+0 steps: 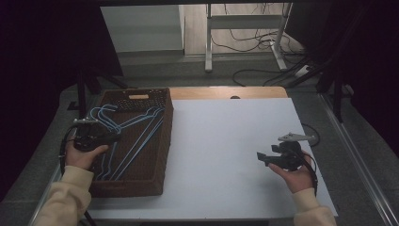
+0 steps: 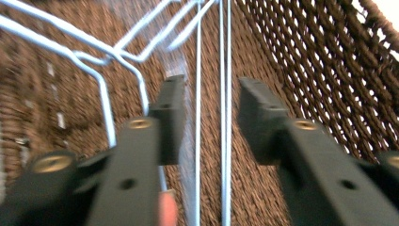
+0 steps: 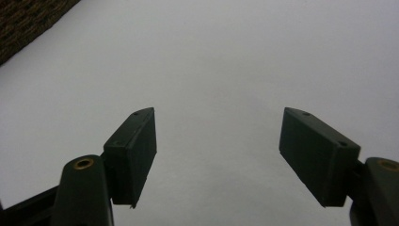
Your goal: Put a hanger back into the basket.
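High view: pale blue wire hangers (image 1: 127,136) lying flat in a dark brown woven basket (image 1: 160,141) at left of the white tabletop (image 1: 221,155). Left gripper (image 1: 101,136) lowered into the basket, fingers (image 2: 171,117) parted around thin straight hanger wires (image 2: 225,117), not clenched. Right gripper (image 1: 263,157) held over bare tabletop, well apart from the basket, fingers (image 3: 134,155) spread wide, grasping nothing.

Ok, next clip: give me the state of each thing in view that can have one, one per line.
Left tongs: open, jaws either side of hanger wires, not closed on them.
Right tongs: open, over the bare white tabletop, holding nothing.
Blue wire hangers: several lying flat in the basket.
Brown woven basket: upright at the table's left side, open-topped, holding the hangers.
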The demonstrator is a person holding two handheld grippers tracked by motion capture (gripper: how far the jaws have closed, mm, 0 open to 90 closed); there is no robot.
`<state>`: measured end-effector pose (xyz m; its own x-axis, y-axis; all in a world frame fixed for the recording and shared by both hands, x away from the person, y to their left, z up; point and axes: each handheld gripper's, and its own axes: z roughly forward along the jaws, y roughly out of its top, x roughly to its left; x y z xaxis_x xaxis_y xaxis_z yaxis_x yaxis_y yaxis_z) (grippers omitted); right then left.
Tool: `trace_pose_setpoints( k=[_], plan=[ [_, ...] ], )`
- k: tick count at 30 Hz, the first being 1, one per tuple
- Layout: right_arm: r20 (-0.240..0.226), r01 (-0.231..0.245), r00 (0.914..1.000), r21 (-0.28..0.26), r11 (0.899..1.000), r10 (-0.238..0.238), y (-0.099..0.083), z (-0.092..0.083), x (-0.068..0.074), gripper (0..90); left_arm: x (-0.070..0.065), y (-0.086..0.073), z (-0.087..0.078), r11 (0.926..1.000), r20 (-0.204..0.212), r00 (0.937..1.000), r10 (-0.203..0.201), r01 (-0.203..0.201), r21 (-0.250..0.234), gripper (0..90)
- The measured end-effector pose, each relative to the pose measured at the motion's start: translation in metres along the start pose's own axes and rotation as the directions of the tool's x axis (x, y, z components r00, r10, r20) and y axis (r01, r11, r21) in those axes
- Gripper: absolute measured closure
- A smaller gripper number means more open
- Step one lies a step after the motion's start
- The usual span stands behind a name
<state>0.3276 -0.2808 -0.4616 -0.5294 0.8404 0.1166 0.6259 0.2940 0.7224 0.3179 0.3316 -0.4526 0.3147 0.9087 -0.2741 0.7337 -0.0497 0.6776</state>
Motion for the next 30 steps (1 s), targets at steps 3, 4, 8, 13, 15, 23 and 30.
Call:
trace_pose_setpoints(
  k=[3, 4, 8, 13, 15, 23, 30],
  plan=[
    [-0.011, 0.003, 0.9999, -0.001, 1.0, -0.003, 0.001, 0.001, 0.001, 27.7, -0.008, 0.003, -0.007, 0.9994, 0.021, 0.9995, 0.022, -0.022, -0.029, 41.2],
    [-0.015, -0.002, 0.9999, -0.001, 1.0, 0.002, 0.002, 0.002, 0.001, 27.7, -0.011, 0.005, -0.01, 0.9987, 0.034, 0.999, 0.028, -0.026, -0.044, 38.9],
    [-0.033, 0.017, 0.9993, -0.002, 1.0, -0.017, 0.004, 0.006, 0.002, 27.2, -0.024, 0.009, -0.017, 0.9965, 0.1, 0.9935, 0.055, -0.048, -0.068, 32.3],
    [-0.06, 0.067, 0.996, 0.001, 0.998, -0.067, 0.005, 0.008, 0.005, 26.5, -0.044, 0.008, -0.02, 0.9877, 0.164, 0.9782, 0.128, -0.11, -0.11, 27.6],
    [-0.07, 0.084, 0.994, -0.003, 0.996, -0.084, 0.005, 0.009, 0.005, 25.9, -0.051, 0.007, -0.022, 0.985, 0.188, 0.9719, 0.141, -0.119, -0.124, 26.3],
    [-0.115, 0.101, 0.988, -0.02, 0.995, -0.103, 0.006, 0.006, 0.008, 24.2, -0.075, -0.007, -0.029, 0.9751, 0.225, 0.9573, 0.181, -0.145, -0.168, 23.9],
    [-0.134, 0.124, 0.9827, -0.035, 0.992, -0.127, 0.008, 0.006, 0.012, 23.8, -0.099, -0.024, -0.03, 0.965, 0.246, 0.9406, 0.234, -0.194, -0.176, 23.8]
  ],
)
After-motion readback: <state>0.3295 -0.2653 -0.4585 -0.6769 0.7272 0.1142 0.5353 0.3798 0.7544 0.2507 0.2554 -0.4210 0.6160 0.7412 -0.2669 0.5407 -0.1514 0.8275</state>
